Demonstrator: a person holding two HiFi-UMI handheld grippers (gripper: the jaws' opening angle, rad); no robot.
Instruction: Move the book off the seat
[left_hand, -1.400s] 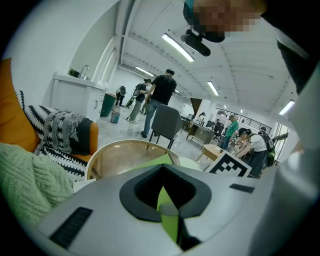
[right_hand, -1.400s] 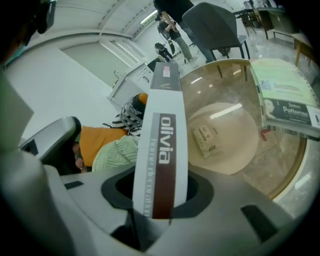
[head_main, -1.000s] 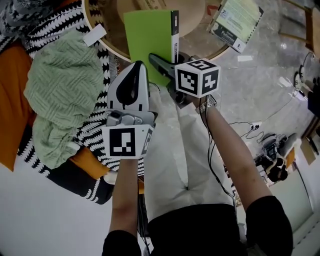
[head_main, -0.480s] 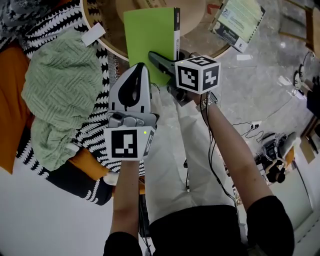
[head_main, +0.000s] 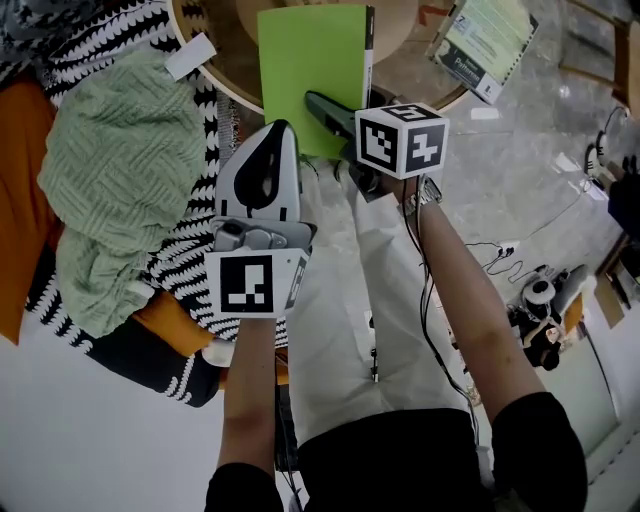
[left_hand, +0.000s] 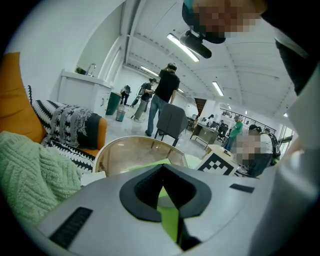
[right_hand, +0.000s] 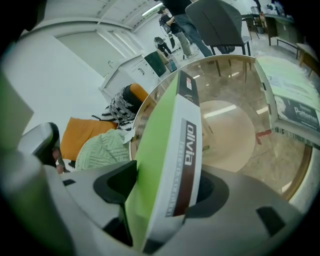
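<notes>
Book (head_main: 312, 70): thin, green, with a white spine. It lies cover up, off the orange seat (head_main: 20, 220) and over the round table (head_main: 232, 45). Its near end reaches past the table's rim toward the person.
Spine: runs along the book's right edge in the head view. The right gripper view shows the word "olivia" printed on it.
Right gripper (head_main: 322, 106): its jaws stand apart around the book's near end and have just been opening. The book is between them, with a dark gap between the green cover and one jaw, so the pads do not press it.
Left gripper (head_main: 277, 130): hangs just beside the book's near left corner, apart from it. Its jaws are drawn together to a thin slit with nothing in them, and the green of the book shows through the slit.
Table top: glass with a pale rim, just beyond the seat.
Booklet (head_main: 488, 45): pale green and printed, at the table's right edge, well apart from the book.
Seat cover: a black-and-white throw (head_main: 190, 260) with a pale green knitted blanket (head_main: 115, 180) lying on it.
Paper slip (head_main: 190, 55): white, at the table's left rim, beside the throw.
Background: people stand near a grey chair (left_hand: 171, 120) in the left gripper view.
</notes>
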